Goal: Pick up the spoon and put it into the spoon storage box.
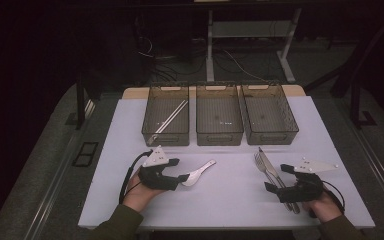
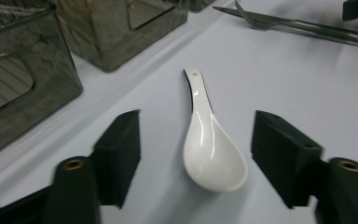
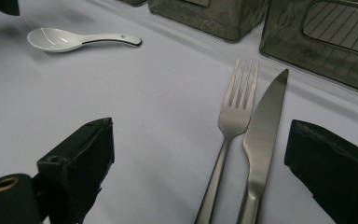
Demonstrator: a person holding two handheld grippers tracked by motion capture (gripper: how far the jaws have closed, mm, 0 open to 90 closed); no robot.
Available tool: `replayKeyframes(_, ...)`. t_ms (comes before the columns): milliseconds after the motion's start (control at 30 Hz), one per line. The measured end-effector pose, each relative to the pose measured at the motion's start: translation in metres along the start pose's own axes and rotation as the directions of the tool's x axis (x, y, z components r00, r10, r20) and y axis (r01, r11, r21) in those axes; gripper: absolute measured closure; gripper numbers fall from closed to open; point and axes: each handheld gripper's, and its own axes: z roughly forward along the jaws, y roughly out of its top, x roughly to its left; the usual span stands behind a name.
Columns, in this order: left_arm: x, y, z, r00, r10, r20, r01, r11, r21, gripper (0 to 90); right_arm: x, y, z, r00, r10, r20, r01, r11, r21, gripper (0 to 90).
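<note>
Spoon (image 2: 213,154) flat between open left gripper (image 2: 196,154) jaws, untouched.

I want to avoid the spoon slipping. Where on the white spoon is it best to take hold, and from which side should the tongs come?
Probably the handle of the white spoon, near where it joins the bowl, coming from above. It lies flat on the table, bowl up, between the open left tongs. The bowl is wide, rounded and glossy, so pads could slide off; the narrow handle gives two straighter edges to pinch.

White spoon (image 2: 213,151) – silver fork (image 3: 230,123), smoky-grey bins (image 1: 219,116).
</note>
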Motion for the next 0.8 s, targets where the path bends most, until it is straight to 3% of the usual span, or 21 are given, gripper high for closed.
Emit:
replayKeyframes(200, 0.002, 0.01, 0.013, 1.0, 0.004, 0.003, -0.004, 1.0, 0.005, 63.3, -0.001, 0.0, 0.001, 1.0, 0.002, 0.003, -0.002, 1.0, 0.003, 8.3)
replayKeyframes(367, 0.004, 0.02, 0.029, 0.9998, 0.018, -0.013, -0.017, 0.9981, 0.059, 78.3, -0.001, 0.0, 0.001, 1.0, 0.002, 0.004, -0.002, 1.0, 0.006, 8.3)
replayKeyframes(500, 0.012, 0.027, 0.043, 0.9999, 0.003, -0.013, -0.002, 0.9965, 0.084, 88.9, -0.001, 0.0, 0.001, 1.0, 0.005, 0.006, -0.005, 1.0, 0.005, 8.3)
replayKeyframes(800, 0.02, 0.031, 0.072, 0.9996, -0.026, 0.008, 0.025, 0.9914, 0.129, 89.1, -0.001, 0.0, 0.001, 1.0, 0.005, 0.002, -0.005, 1.0, 0.003, 8.3)
